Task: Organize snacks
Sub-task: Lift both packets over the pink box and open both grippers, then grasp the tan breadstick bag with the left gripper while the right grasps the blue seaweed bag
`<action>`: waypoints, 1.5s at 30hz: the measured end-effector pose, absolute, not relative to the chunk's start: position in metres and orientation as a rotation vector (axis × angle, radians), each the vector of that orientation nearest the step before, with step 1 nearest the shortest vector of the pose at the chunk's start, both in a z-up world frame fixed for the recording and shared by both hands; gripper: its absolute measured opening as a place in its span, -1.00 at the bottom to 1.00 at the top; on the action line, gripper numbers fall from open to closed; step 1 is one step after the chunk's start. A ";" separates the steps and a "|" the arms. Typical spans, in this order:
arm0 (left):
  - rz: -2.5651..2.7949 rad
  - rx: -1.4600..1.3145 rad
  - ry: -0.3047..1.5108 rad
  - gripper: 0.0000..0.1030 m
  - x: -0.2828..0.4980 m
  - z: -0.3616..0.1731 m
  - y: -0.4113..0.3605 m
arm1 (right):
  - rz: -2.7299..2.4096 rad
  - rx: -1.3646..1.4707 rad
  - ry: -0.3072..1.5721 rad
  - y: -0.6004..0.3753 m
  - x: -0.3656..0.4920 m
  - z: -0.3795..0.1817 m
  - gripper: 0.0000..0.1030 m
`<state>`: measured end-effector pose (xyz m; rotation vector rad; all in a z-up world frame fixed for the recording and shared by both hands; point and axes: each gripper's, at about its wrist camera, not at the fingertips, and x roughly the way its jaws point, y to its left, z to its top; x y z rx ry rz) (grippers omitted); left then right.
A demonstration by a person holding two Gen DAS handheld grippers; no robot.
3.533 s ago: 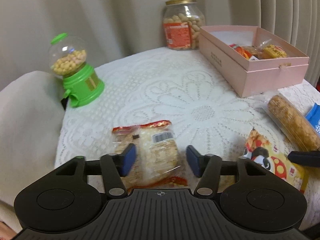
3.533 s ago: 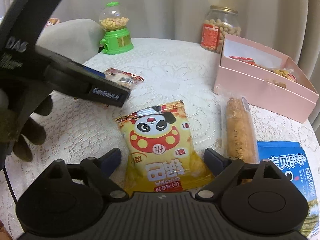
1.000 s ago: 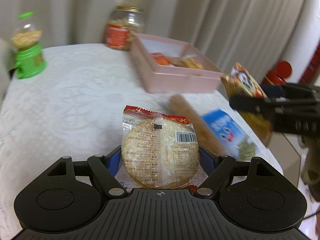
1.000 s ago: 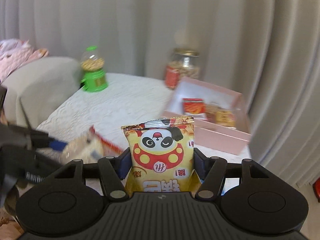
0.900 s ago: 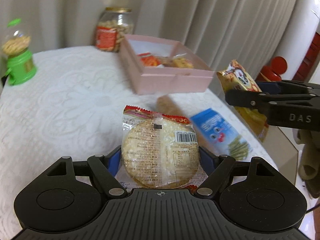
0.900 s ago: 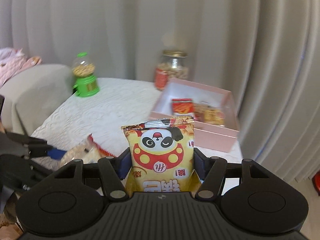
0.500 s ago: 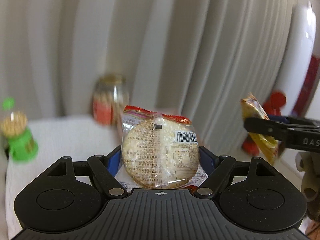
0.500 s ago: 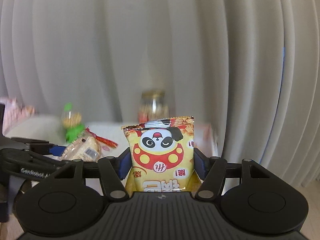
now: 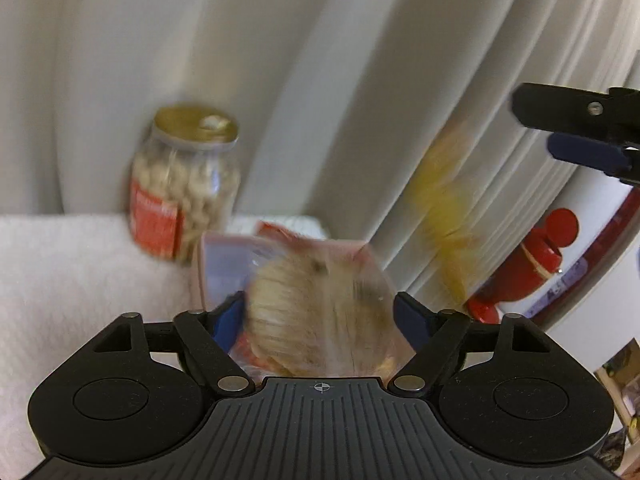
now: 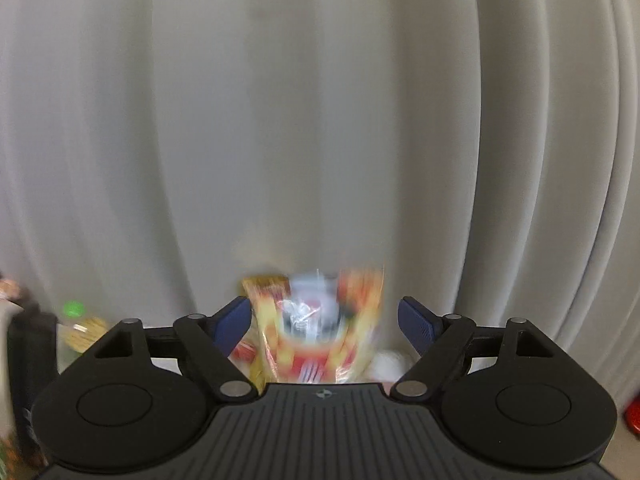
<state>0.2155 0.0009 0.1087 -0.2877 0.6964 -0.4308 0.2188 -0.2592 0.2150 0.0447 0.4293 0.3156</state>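
My left gripper is open, and the round rice cracker packet is a blur between its spread pads, dropping over the pink box. My right gripper is open too, with the yellow panda snack bag blurred and falling between its pads. In the left wrist view the same yellow bag streaks down below the right gripper's fingers, at upper right. Only a corner of the pink box shows.
A glass jar of peanuts with a gold lid stands behind the box on the white lace tablecloth. The green candy dispenser is low at left. Grey curtains fill the background. A red object sits beyond the table at right.
Both grippers have opened. The cracker packet and the panda bag, held firmly half a second ago, are now loose and falling. Both cameras have tilted up toward the curtain.
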 end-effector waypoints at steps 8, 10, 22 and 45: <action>-0.426 -0.411 0.669 0.49 0.190 0.106 0.043 | 0.313 0.121 0.492 -0.288 0.222 0.179 0.57; -0.404 -0.371 0.672 0.48 0.166 0.107 0.046 | 0.325 0.133 0.517 -0.294 0.212 0.168 0.57; -0.362 -0.209 0.827 0.48 0.071 0.058 0.016 | 0.295 0.114 0.571 -0.314 0.092 0.055 0.58; -0.389 -0.070 0.901 -0.15 0.060 0.015 -0.044 | 0.159 0.261 0.678 -0.342 0.038 -0.050 0.58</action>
